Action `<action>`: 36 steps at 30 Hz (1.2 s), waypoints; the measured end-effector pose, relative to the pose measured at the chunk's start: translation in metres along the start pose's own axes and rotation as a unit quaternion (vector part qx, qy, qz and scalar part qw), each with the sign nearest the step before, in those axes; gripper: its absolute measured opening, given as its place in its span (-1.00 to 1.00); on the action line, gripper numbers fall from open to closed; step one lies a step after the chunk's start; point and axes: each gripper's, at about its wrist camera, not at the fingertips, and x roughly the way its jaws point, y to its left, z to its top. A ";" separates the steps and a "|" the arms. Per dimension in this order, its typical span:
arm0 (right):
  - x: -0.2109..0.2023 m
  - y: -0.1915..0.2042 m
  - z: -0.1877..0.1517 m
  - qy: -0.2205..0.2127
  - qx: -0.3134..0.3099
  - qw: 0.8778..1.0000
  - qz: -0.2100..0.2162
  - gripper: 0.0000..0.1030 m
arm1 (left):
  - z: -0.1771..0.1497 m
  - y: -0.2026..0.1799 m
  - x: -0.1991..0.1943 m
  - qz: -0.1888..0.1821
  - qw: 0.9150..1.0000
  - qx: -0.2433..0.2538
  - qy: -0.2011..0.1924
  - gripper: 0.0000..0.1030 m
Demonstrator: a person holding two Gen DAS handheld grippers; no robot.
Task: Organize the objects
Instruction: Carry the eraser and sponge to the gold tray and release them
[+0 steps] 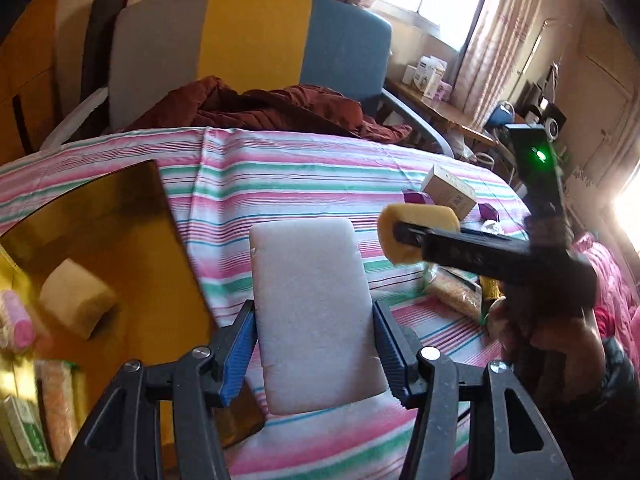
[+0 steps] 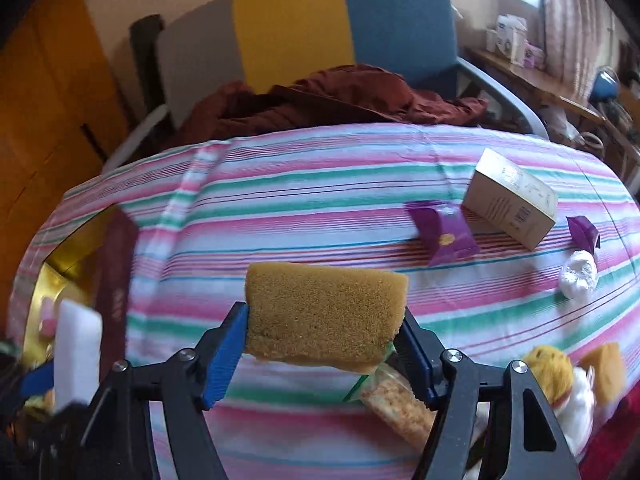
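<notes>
My left gripper [image 1: 316,356] is shut on a white foam block [image 1: 312,304], its blue pads pressing both long sides, held above the striped bedsheet [image 1: 304,184]. The same block [image 2: 78,348] shows at the left edge of the right wrist view. My right gripper [image 2: 326,340] is shut on a yellow-brown sponge [image 2: 324,312], lifted off the sheet. In the left wrist view that sponge [image 1: 420,216] hangs at the right, clamped by the right gripper [image 1: 404,236]. An open gold box [image 1: 132,248] lies to the left with a tan sponge [image 1: 76,300] and a pink item [image 1: 16,324] inside.
On the sheet to the right lie a beige carton [image 2: 512,204], two purple packets [image 2: 444,236] [image 2: 584,232], a white wad [image 2: 578,274], a snack bag [image 2: 400,404] and a plush toy [image 2: 560,376]. A maroon blanket [image 2: 340,100] and a padded headboard [image 2: 292,20] stand behind.
</notes>
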 end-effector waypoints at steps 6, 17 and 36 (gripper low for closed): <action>-0.026 0.035 -0.011 -0.017 -0.022 0.999 0.038 0.38 | -0.007 0.031 -0.040 0.014 0.999 -0.037 -0.036 0.11; -0.062 0.127 -0.034 -0.020 -0.100 0.986 0.130 0.39 | -0.031 0.116 -0.090 0.050 0.987 -0.136 -0.075 0.11; -0.035 0.224 -0.074 0.022 -0.212 0.956 0.202 0.82 | 0.059 0.143 -0.054 -0.011 0.988 -0.141 -0.054 0.51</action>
